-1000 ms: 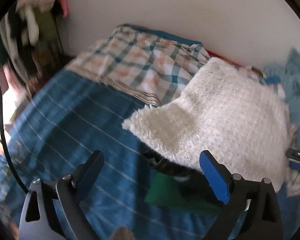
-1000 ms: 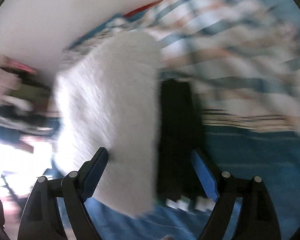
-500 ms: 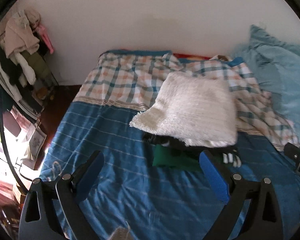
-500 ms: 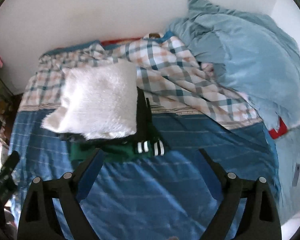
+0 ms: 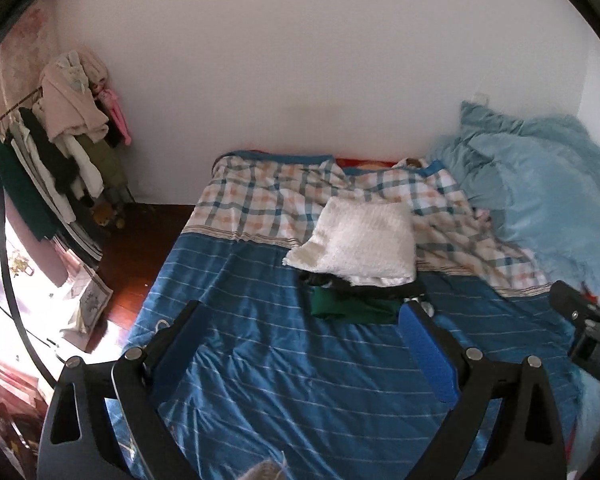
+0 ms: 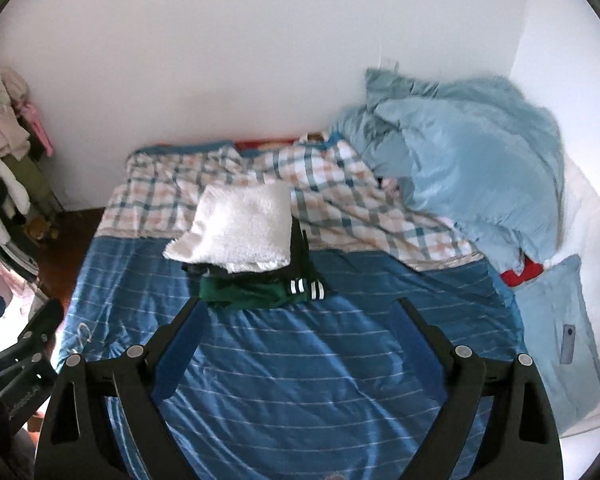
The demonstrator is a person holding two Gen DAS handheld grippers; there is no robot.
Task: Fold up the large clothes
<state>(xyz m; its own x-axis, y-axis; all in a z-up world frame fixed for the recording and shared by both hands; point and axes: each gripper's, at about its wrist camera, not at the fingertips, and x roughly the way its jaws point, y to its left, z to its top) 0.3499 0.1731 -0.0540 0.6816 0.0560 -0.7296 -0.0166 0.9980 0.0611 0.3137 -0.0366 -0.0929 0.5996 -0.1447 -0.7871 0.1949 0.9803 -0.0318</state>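
At the far left a clothes rack (image 5: 60, 152) stands by the wall, crowded with hanging garments and clear of the bed (image 5: 260, 360), so the striped blue sheet is free working space. Left of the bed's middle lies a stack of folded clothes: a white fluffy sweater (image 6: 236, 228) squared off on top, a black garment (image 6: 300, 248) beneath it, and a green garment with white stripes (image 6: 256, 294) at the bottom. The stack reads as finished work, set where the blue sheet meets the plaid blanket (image 5: 260, 196). Further right, a rumpled light-blue duvet (image 6: 472, 152) is bunched against the corner.

The left tool (image 5: 304, 344) hovers high above the sheet, its blue-padded jaws spread wide and empty, aimed at the stack. The right tool (image 6: 300, 340) hangs alongside at similar height, jaws likewise apart, gripping nothing. Both seem pulled back from the pile, probably between garments.
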